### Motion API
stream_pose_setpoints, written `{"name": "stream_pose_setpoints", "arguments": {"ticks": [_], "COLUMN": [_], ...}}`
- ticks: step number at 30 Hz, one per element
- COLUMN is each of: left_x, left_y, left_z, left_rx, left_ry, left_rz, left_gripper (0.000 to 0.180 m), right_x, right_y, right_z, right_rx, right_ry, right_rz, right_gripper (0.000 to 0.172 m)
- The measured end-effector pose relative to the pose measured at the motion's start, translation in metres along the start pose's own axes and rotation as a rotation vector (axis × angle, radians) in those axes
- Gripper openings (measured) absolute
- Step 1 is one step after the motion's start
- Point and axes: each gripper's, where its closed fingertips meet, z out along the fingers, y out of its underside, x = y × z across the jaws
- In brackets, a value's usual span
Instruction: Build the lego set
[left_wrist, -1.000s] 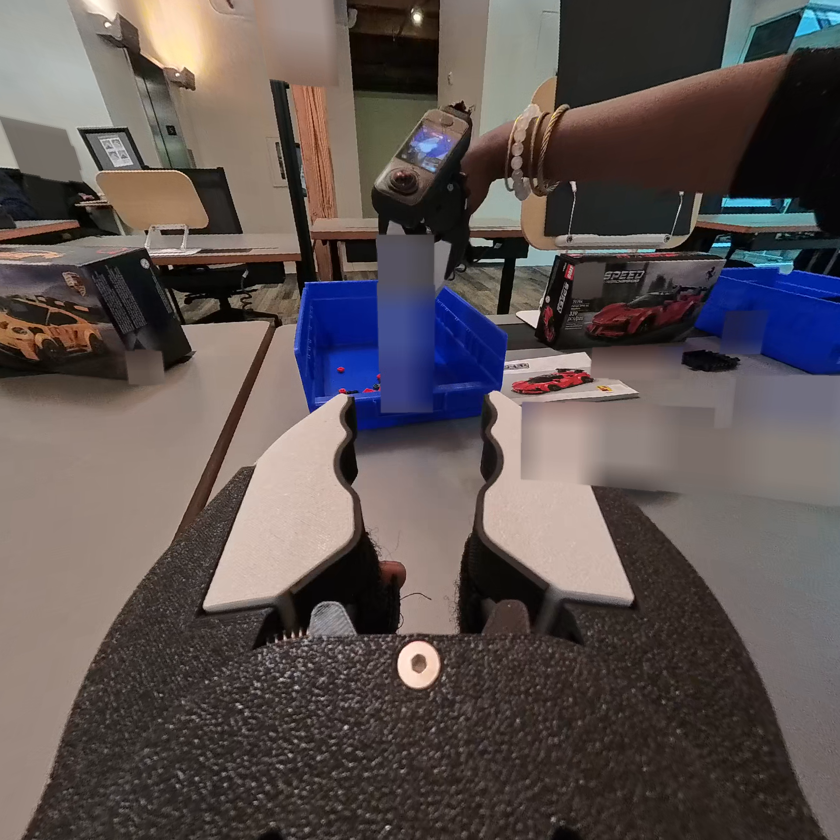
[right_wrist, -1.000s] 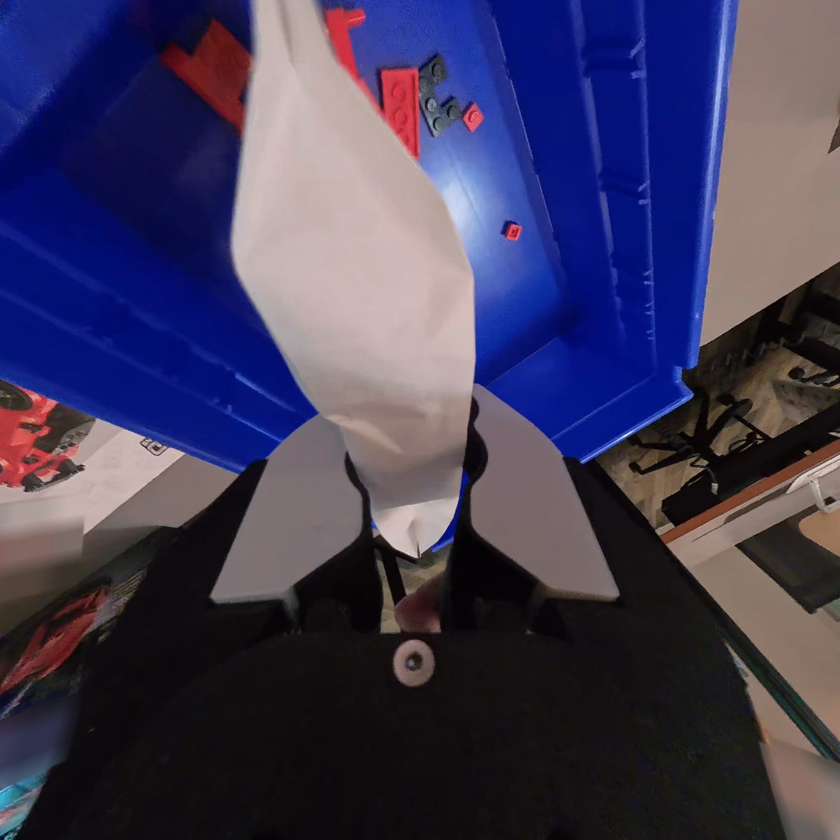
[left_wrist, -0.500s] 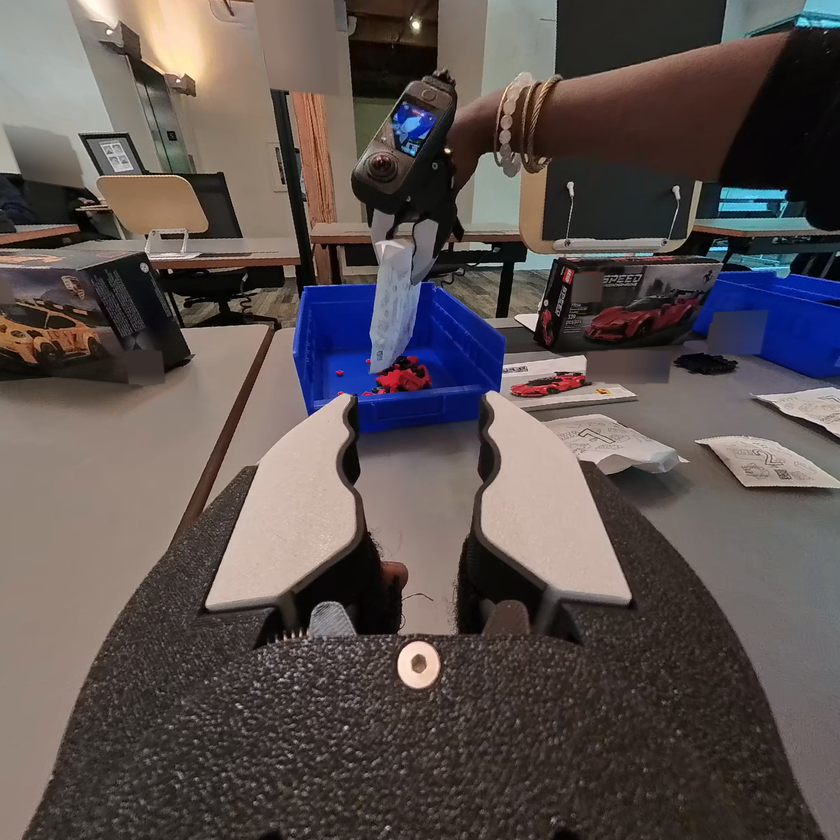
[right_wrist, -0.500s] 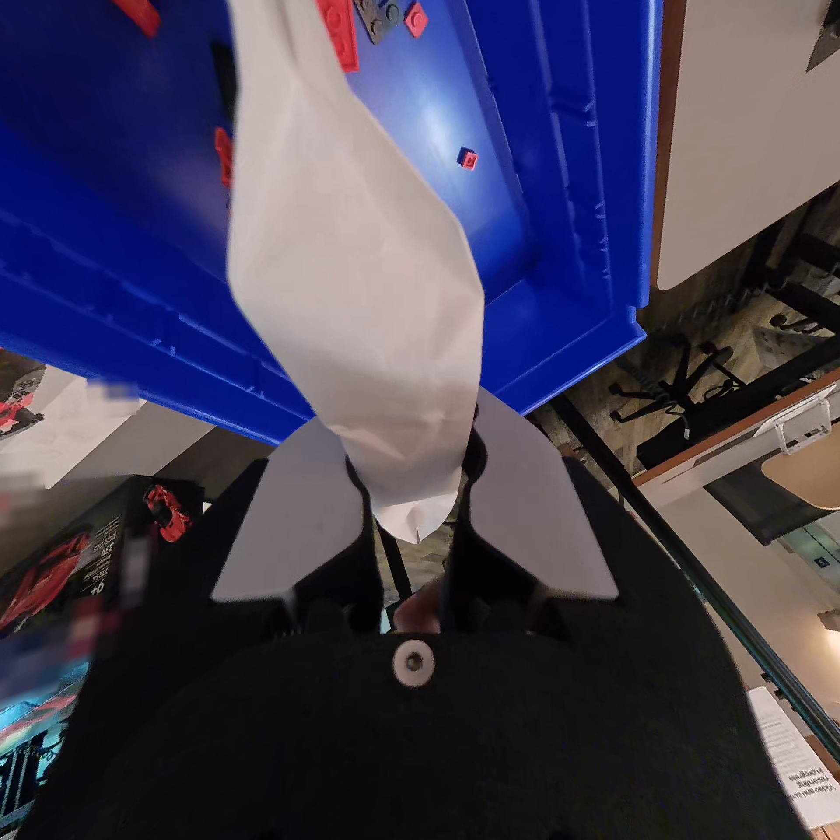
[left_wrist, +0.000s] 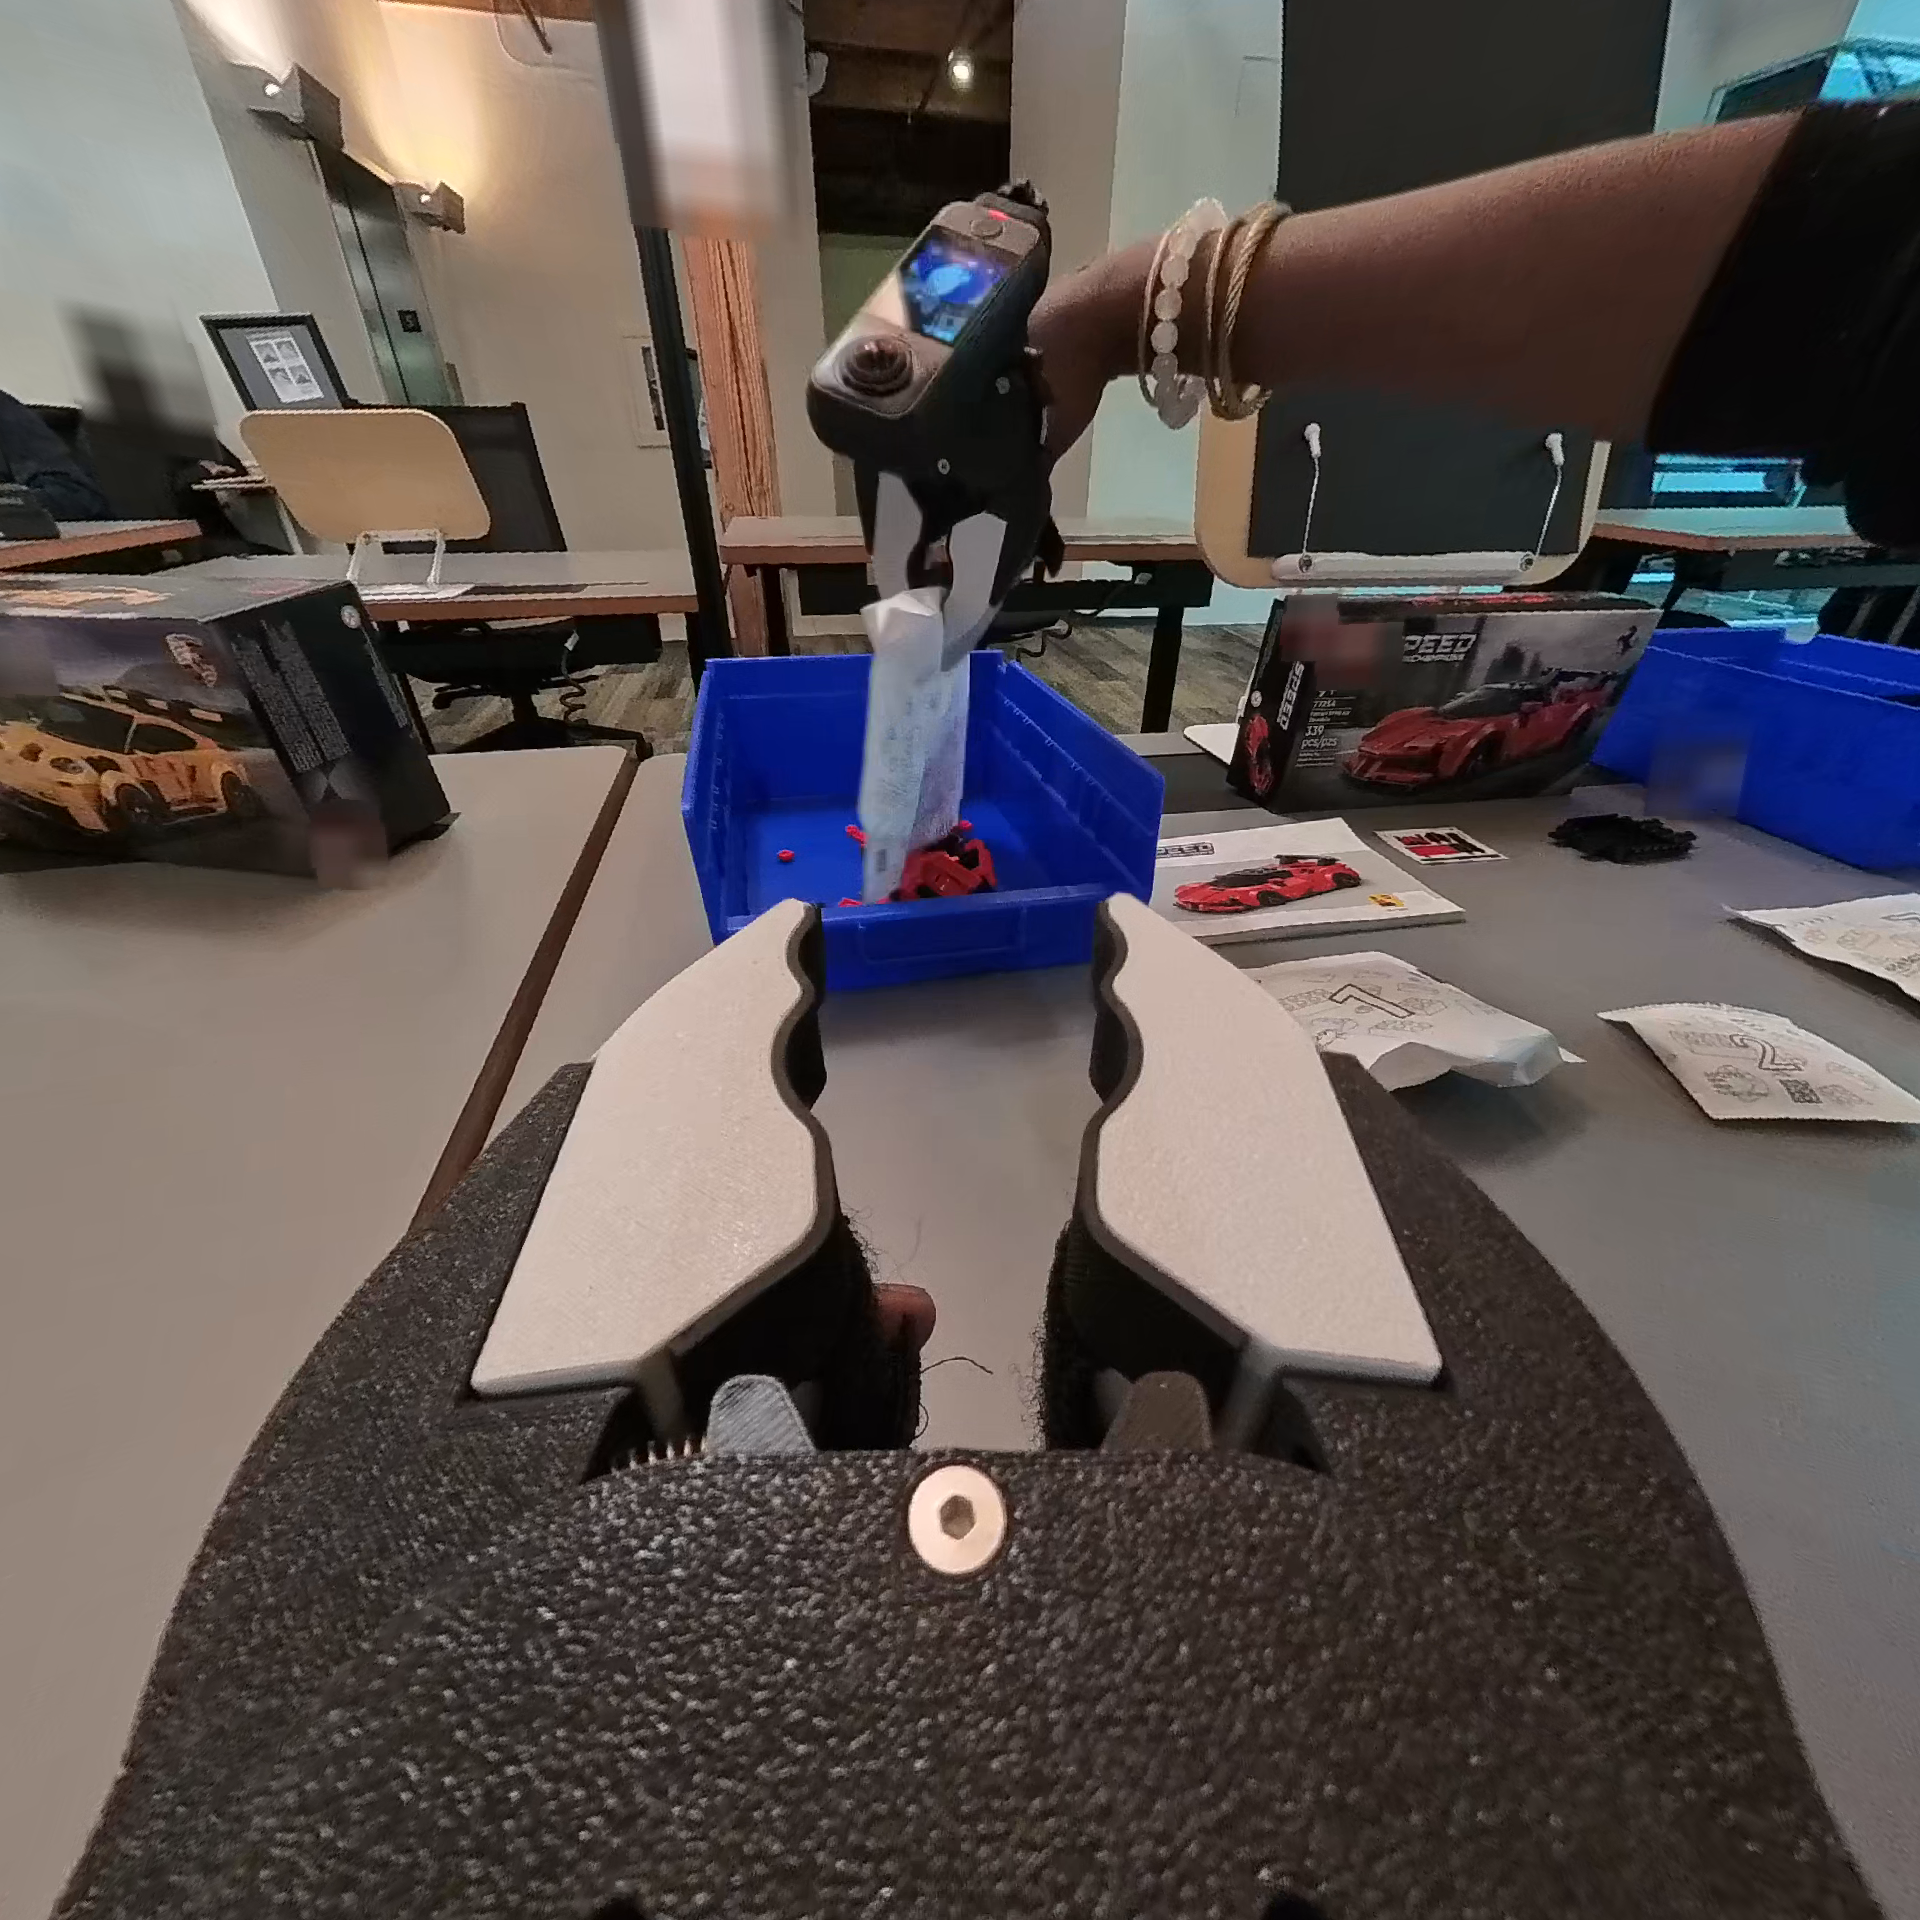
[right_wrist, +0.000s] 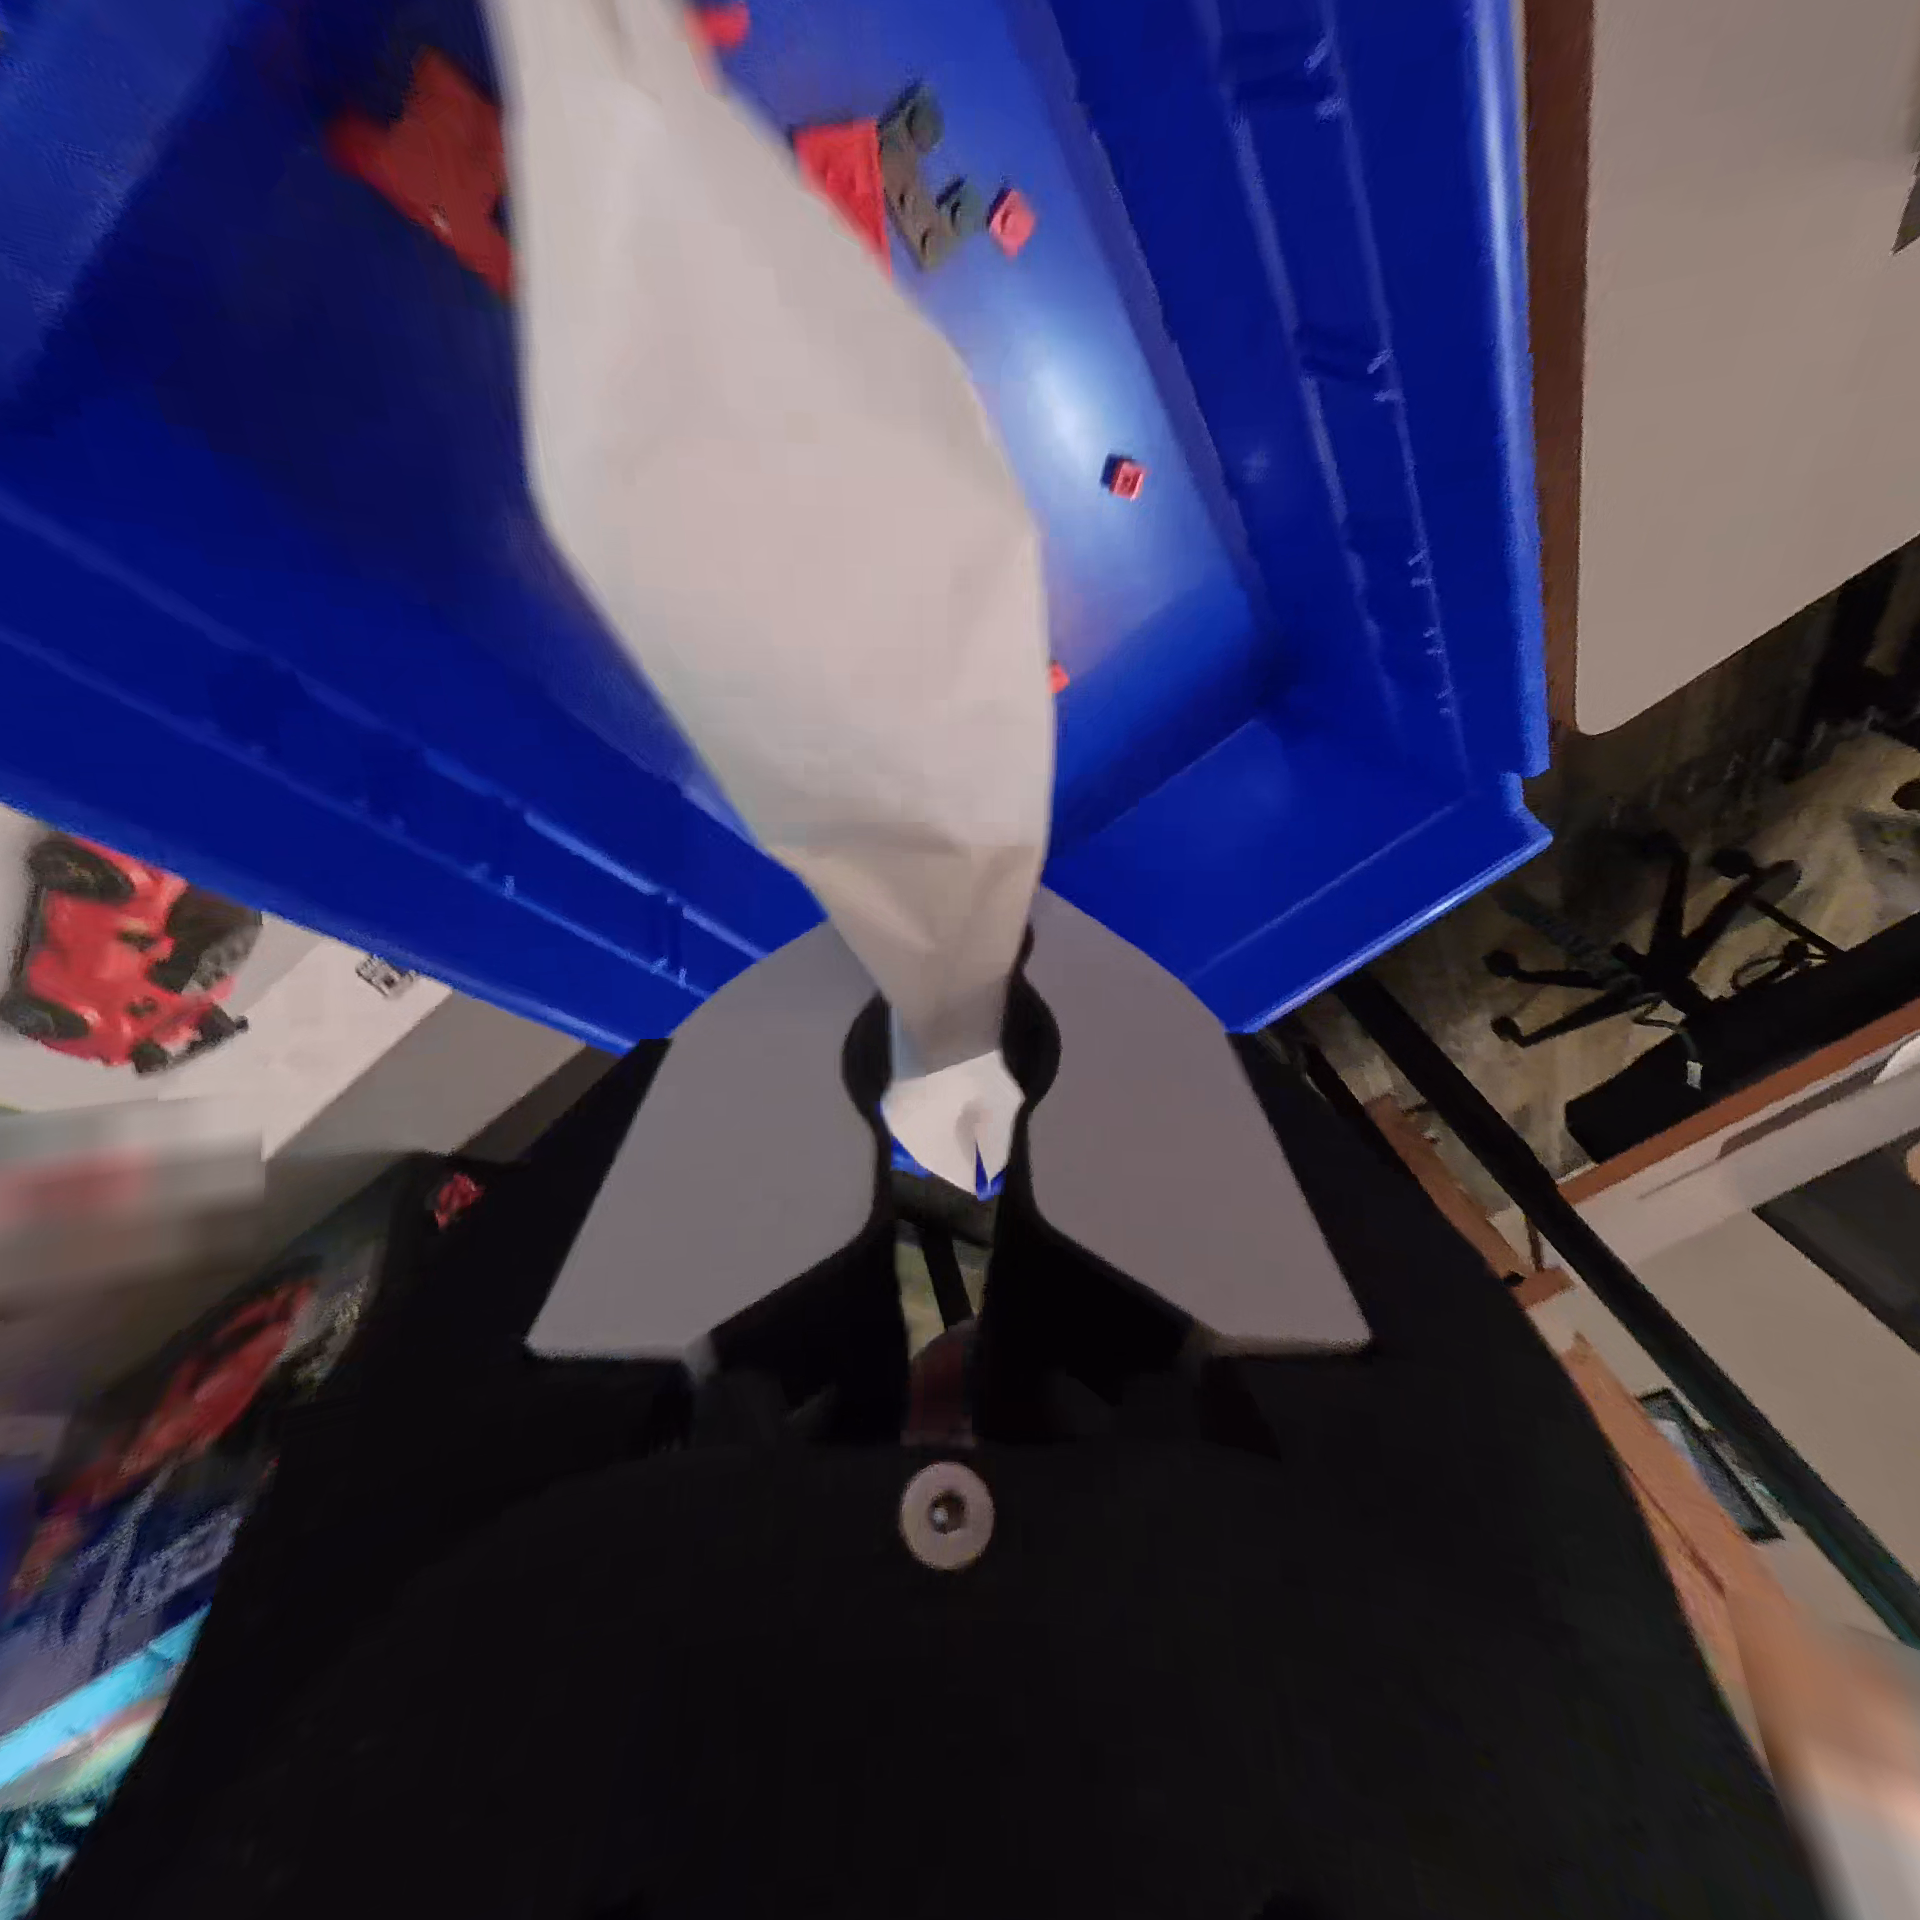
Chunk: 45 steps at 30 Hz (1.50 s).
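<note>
At the far left, a box with a yellow car pictured on it (left_wrist: 156, 727) stands on the neighbouring table. The left gripper (left_wrist: 958, 925) hovers low over the grey table (left_wrist: 1558, 1299), near its left edge, its fingers wide apart with nothing between them, their tips just short of the near wall of a blue bin (left_wrist: 935, 940).

Above that bin the right gripper (left_wrist: 935, 613) points downward, and its fingers (right_wrist: 1122, 1091) are pinched tight on the bunched top of a white paper bag (right_wrist: 790, 520). The bag hangs down inside the bin, its lower end at a heap of red and black bricks (left_wrist: 940, 868); a few small red pieces lie loose on the bin floor.

To the right of the bin lie an instruction booklet (left_wrist: 1299, 883) and, behind it, a box with a red car pictured on it (left_wrist: 1455, 696). Nearer the table's right edge are 2 more white paper bags (left_wrist: 1392, 1018) (left_wrist: 1766, 1060), a small pile of black pieces (left_wrist: 1621, 836) and a second blue bin (left_wrist: 1787, 748).
</note>
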Motion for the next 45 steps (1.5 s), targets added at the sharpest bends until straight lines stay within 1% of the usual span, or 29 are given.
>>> {"name": "stream_pose_setpoints", "arguments": {"ticks": [1,2,3,5,7,9,10,11,13,14,16,18,20,21,23,25,26,27,28,30,31,33,35,37,40,42,45], "left_x": [0.0,0.0,0.0,0.0,0.0,0.0,0.0,0.0,0.001,0.001,0.001,0.001,0.001,0.001,0.001,0.002,0.002,0.003,0.003,0.003,0.003,0.004,0.003,0.001,-0.002,-0.003,-0.002], "left_y": [-0.001,-0.001,-0.001,0.0,0.0,-0.001,-0.001,-0.001,0.0,0.0,0.0,0.0,0.0,0.001,0.001,0.002,0.002,0.002,0.002,0.002,0.002,0.003,0.004,0.001,-0.013,-0.021,-0.025], "left_z": [0.0,0.0,0.0,0.0,0.0,0.0,0.0,0.0,0.001,0.001,0.002,0.002,0.002,0.003,0.003,0.004,0.004,0.005,0.005,0.005,0.005,0.005,0.006,0.006,0.003,0.0,0.0], "left_rx": [0.004,0.007,0.006,0.0,0.0,0.006,0.01,0.012,0.007,0.003,0.004,0.006,0.006,0.005,0.005,0.006,0.005,0.002,0.0,0.001,0.003,0.003,0.0,0.018,0.121,0.178,0.198], "left_ry": [0.001,0.002,0.003,0.001,-0.001,0.0,0.0,0.001,0.002,0.0,-0.001,0.001,0.0,0.0,0.001,0.004,0.008,0.011,0.013,0.013,0.014,0.023,0.023,0.012,0.012,0.022,0.035], "left_rz": [-0.003,-0.004,-0.003,0.003,0.004,0.001,0.0,0.0,0.004,0.008,0.011,0.01,0.01,0.01,0.009,0.005,0.004,0.004,0.007,0.009,0.005,-0.006,-0.014,-0.037,-0.11,-0.171,-0.2], "left_gripper": [0.048,0.048,0.048,0.048,0.048,0.048,0.048,0.047,0.048,0.048,0.048,0.047,0.047,0.047,0.047,0.047,0.047,0.047,0.047,0.047,0.047,0.048,0.049,0.051,0.055,0.058,0.058], "right_x": [0.0,-0.003,-0.008,-0.008,-0.002,0.006,0.006,0.006,0.014,0.017,0.018,0.026,0.043,0.05,0.04,0.045,0.039,0.031,0.031,0.033,0.028,0.022,0.018,0.01,0.001,-0.009,-0.032], "right_y": [-0.002,0.0,0.002,0.004,0.0,0.005,0.009,0.012,0.017,0.018,0.013,0.018,0.035,0.038,0.028,0.037,0.039,0.033,0.03,0.044,0.044,0.038,0.041,0.032,0.02,0.007,-0.016], "right_z": [0.001,0.002,0.003,0.003,0.001,-0.002,-0.003,-0.004,-0.009,-0.012,-0.017,-0.026,-0.038,-0.042,-0.037,-0.037,-0.033,-0.028,-0.027,-0.028,-0.026,-0.027,-0.032,-0.04,-0.062,-0.084,-0.129], "right_rx": [0.007,-0.009,-0.027,-0.048,-0.025,-0.074,-0.113,-0.139,-0.206,-0.224,-0.192,-0.211,-0.298,-0.306,-0.241,-0.299,-0.3,-0.246,-0.202,-0.253,-0.237,-0.151,-0.101,0.059,0.342,0.6,1.09], "right_ry": [-0.001,-0.025,-0.054,-0.051,-0.022,0.015,0.01,0.004,0.049,0.065,0.049,0.074,0.161,0.211,0.161,0.213,0.18,0.134,0.142,0.182,0.17,0.174,0.195,0.183,0.158,0.112,0.021], "right_rz": [0.018,0.024,0.011,-0.02,-0.009,0.006,0.001,-0.024,-0.106,-0.129,-0.103,-0.076,-0.063,-0.06,-0.054,-0.026,-0.009,0.015,0.054,0.11,0.126,0.218,0.315,0.439,0.666,0.798,0.966], "right_gripper": [0.034,0.031,0.023,0.016,0.033,0.05,0.049,0.035,0.01,0.006,0.006,0.006,0.006,0.006,0.006,0.005,0.005,0.005,0.005,0.005,0.005,0.005,0.005,0.005,0.005,0.005,0.005]}}
